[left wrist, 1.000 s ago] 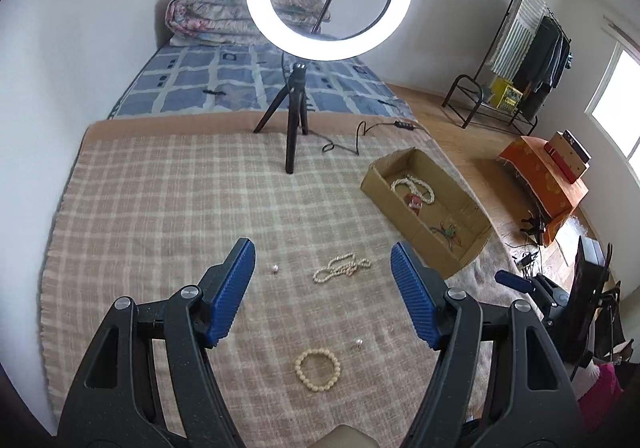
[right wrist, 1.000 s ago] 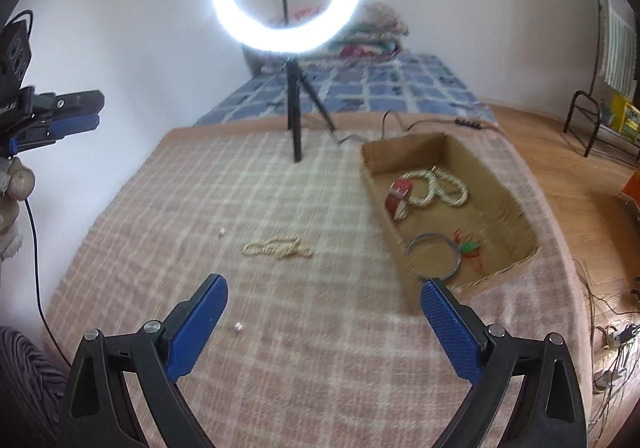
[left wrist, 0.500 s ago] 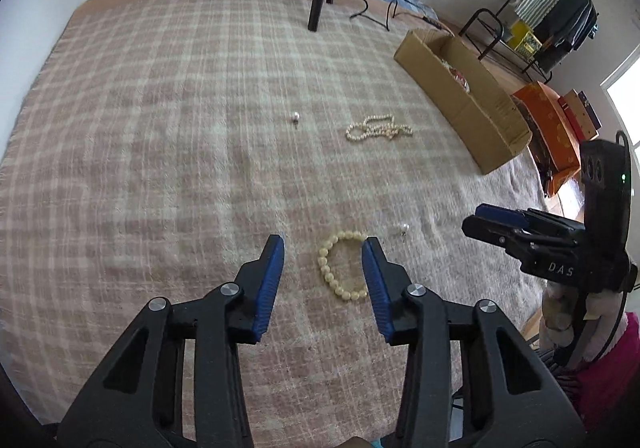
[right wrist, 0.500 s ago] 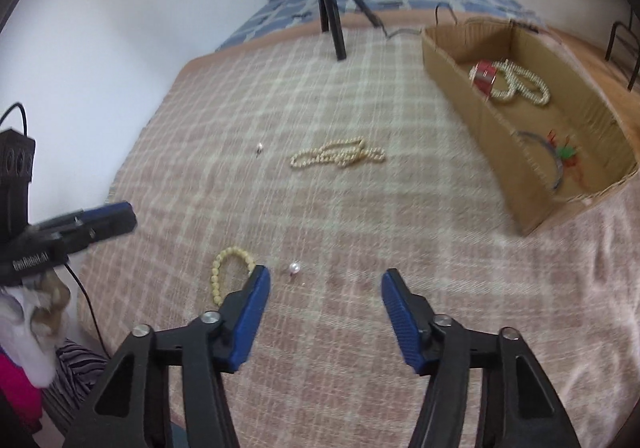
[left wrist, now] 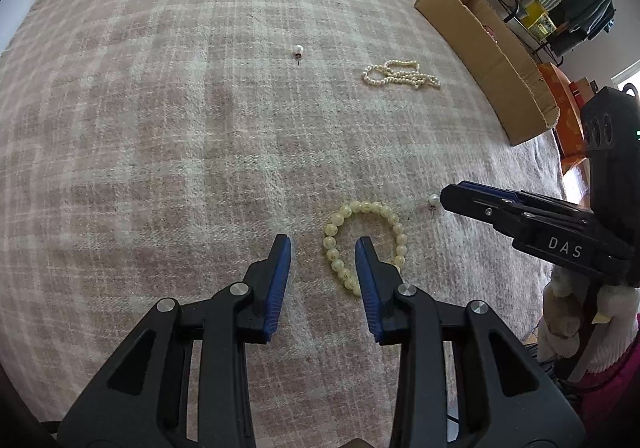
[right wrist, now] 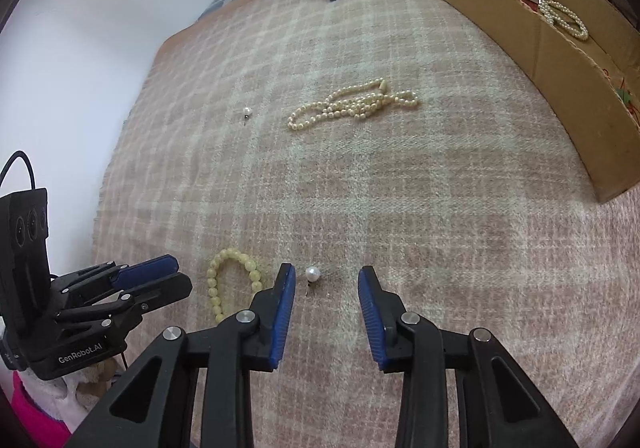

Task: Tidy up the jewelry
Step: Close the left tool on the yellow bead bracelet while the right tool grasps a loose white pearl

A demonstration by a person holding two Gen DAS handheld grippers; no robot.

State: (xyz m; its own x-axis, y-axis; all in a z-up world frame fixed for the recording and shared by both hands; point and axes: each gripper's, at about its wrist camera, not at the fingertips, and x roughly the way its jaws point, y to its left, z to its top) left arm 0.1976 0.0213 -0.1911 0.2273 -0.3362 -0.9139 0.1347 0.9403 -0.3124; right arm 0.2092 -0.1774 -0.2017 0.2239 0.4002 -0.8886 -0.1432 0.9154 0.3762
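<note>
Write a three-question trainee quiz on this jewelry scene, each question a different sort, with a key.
1. True or false: the left gripper is shut on the yellow bead bracelet.
2. Which item lies nearest the right gripper? A pearl necklace B pearl earring C cardboard box
3. Fill in: the loose pearl necklace lies on the plaid ____.

Key: 1 false, its jaws are open, straddling one side of the bracelet; 2 B; 3 blanket.
</note>
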